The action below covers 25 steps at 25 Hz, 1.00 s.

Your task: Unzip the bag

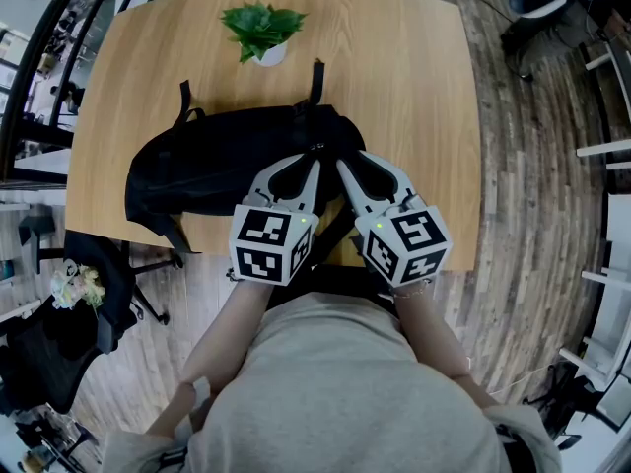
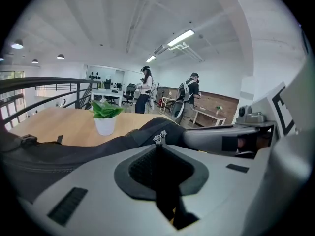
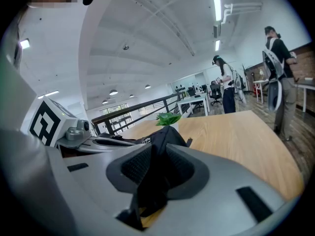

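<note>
Bag on office table, left hand-held gripper tight on zipper-pull, right hand-held gripper tight on fabric

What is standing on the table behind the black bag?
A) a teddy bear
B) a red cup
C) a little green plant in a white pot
C: a green plant in a white pot stands on the table just beyond the black bag.
</note>
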Available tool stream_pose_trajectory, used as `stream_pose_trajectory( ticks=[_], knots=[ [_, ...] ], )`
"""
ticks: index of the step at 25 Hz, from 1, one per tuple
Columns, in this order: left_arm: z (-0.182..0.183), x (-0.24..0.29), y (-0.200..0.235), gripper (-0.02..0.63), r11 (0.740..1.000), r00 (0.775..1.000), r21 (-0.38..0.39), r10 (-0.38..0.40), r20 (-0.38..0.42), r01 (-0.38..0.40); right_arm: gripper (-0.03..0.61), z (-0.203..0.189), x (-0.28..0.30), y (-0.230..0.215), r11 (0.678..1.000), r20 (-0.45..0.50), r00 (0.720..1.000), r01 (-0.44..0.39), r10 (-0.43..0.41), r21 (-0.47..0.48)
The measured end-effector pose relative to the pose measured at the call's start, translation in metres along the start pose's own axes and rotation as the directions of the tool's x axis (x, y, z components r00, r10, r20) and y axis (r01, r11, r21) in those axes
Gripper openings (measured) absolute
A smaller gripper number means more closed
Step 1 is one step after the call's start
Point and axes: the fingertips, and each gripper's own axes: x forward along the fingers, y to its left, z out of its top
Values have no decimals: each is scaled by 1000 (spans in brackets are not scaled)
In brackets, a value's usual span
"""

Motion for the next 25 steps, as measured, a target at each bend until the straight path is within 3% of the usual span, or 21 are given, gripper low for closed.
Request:
stream_pose_trajectory(
  ticks=[7,17,25],
  knots=[
    [2,-9,3,23,999,1000,46,6,4,-6,97,0,-2,0,1000,5,1000,4,-4,4],
    [7,-14,-1,18,997,996,10,-83,27,82,87,1,-5,0,1000,11,1000,11,-11,14],
    [10,-27,3,17,995,997,67,-80,21,79,84,0,-4,0,1000,8,1000,0,-1,22]
  ],
)
